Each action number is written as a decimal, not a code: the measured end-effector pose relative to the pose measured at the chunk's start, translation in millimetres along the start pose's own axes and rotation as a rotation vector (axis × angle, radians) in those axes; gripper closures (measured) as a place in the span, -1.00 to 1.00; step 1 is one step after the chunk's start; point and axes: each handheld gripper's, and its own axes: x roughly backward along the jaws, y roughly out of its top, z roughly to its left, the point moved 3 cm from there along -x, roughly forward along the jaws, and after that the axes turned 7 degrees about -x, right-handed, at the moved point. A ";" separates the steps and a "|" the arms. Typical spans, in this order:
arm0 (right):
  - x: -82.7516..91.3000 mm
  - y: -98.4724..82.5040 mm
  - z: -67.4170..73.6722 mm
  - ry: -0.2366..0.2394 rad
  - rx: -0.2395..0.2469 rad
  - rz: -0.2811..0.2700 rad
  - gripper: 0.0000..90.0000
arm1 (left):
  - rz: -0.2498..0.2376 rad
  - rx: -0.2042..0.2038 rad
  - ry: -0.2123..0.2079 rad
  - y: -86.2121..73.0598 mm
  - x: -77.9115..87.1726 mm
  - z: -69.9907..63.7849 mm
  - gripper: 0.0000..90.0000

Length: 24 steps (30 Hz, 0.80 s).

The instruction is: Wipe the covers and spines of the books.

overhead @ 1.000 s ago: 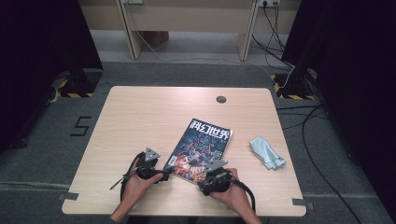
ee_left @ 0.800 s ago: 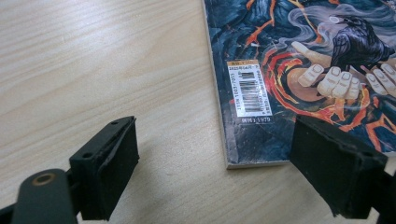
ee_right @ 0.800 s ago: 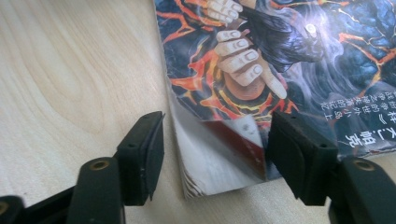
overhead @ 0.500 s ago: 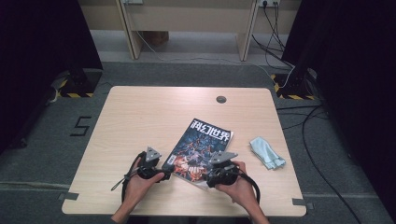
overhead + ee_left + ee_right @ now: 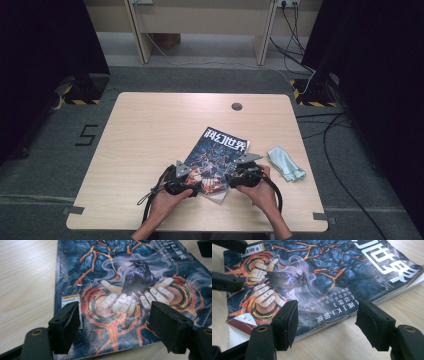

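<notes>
On the counter [image 5: 150, 125] near its front edge lies the magazine [image 5: 216, 160]; both tongs have slid inward onto it, left tongs [image 5: 196, 186] narrowing, right tongs [image 5: 231, 177] widening, neither gripping.

The place is looking like a lab or recording studio rather than a home. A plain wooden table [image 5: 150, 130] is standing alone on grey carpet [image 5: 60, 165], with black curtains [image 5: 45, 45] hanging on both sides. Cables [image 5: 345, 190] are trailing across the floor, yellow-black hazard tape [image 5: 75, 101] is marking stand feet, and a taped numeral [image 5: 88, 135] is sitting beside the table.
</notes>
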 end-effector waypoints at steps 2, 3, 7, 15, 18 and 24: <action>-0.6 0.7 -1.5 0.001 0.002 -0.002 -0.23 | -0.005 0.013 -0.001 -1.1 -0.1 0.2 -0.47; -0.8 0.8 -2.2 0.000 -0.005 0.002 -0.23 | -0.010 0.011 0.000 -1.4 -0.2 0.0 -0.47; -0.1 1.7 -7.5 -0.009 -0.003 -0.004 -0.23 | -0.010 0.012 0.002 -2.5 0.7 -0.1 -0.46; 1.6 13.4 -25.0 -0.050 -0.016 -0.032 -0.23 | 0.021 -0.004 -0.018 -9.7 10.4 8.1 -0.46; -1.1 20.6 -32.3 -0.061 -0.025 -0.037 -0.24 | 0.042 -0.012 -0.029 -14.9 17.2 14.7 -0.46; -15.0 37.8 -46.2 -0.086 -0.030 -0.031 -0.24 | 0.055 -0.016 -0.036 -24.4 27.7 22.7 -0.46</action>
